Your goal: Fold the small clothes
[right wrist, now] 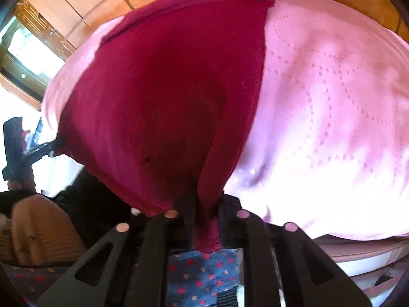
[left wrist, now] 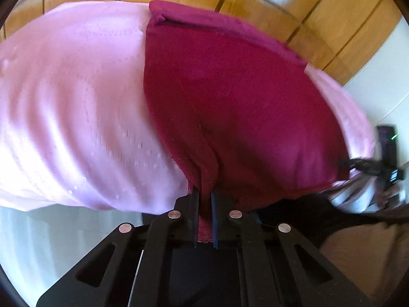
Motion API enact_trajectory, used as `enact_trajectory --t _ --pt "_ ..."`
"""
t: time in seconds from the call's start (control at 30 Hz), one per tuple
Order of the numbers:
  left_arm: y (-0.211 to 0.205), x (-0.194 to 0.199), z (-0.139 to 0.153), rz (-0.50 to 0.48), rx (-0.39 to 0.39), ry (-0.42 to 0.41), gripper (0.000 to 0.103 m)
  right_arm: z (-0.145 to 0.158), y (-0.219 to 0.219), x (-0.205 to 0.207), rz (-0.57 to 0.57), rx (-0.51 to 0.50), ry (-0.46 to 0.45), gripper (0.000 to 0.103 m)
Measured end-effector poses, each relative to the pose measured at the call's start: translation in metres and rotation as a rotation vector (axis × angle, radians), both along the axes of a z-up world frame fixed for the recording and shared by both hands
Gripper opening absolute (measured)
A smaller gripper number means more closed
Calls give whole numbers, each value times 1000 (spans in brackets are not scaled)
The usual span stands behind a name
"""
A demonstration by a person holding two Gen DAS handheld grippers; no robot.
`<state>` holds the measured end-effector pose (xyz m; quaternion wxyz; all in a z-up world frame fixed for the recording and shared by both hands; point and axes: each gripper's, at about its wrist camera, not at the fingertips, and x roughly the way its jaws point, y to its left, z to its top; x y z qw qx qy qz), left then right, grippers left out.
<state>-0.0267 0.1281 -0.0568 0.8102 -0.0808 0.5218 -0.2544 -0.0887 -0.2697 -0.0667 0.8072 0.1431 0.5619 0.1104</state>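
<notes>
A dark magenta garment (left wrist: pixel 230 107) is stretched over a pink cloth (left wrist: pixel 76 102) that covers the surface. My left gripper (left wrist: pixel 205 197) is shut on the garment's near edge, which bunches between the jaws. My right gripper (right wrist: pixel 207 204) is shut on another corner of the same garment (right wrist: pixel 166 102), which pulls into a fold at the jaws. In the left wrist view the right gripper (left wrist: pixel 370 168) shows at the garment's right corner. In the right wrist view the left gripper (right wrist: pixel 38 151) shows at the garment's left corner. The garment's far edge is rolled over.
The pink cloth (right wrist: pixel 332 115) spreads well beyond the garment. A wooden panelled wall (left wrist: pixel 281 2) stands behind. A blue dotted fabric (right wrist: pixel 204 276) lies below my right gripper. A tan knitted item (right wrist: pixel 38 230) is at lower left in the right wrist view.
</notes>
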Motion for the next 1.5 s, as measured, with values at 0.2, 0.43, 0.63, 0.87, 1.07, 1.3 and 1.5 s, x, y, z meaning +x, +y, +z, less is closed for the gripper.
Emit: enact_trajectory --t 0.2,0.43,0.63,0.87,1.07,1.3,1.5 --pt "17 24 36 58 -302 -26 6 26 -16 28 -91 200 -122 9" --pt "0 85 43 118 -377 -53 6 31 -48 78 -216 268 -193 9" --pt "-8 144 32 197 -363 -9 6 29 -64 113 -290 246 -206 9" --pt "-1 196 26 276 -383 49 23 27 -89 128 -342 337 -237 59" --pt "42 187 19 413 -402 31 64 40 -105 106 -372 356 -289 87" --pt "40 141 9 250 -300 -26 64 20 -88 74 -329 179 -213 73" --pt "10 127 -2 164 -167 -45 32 9 -73 82 -323 116 -215 26"
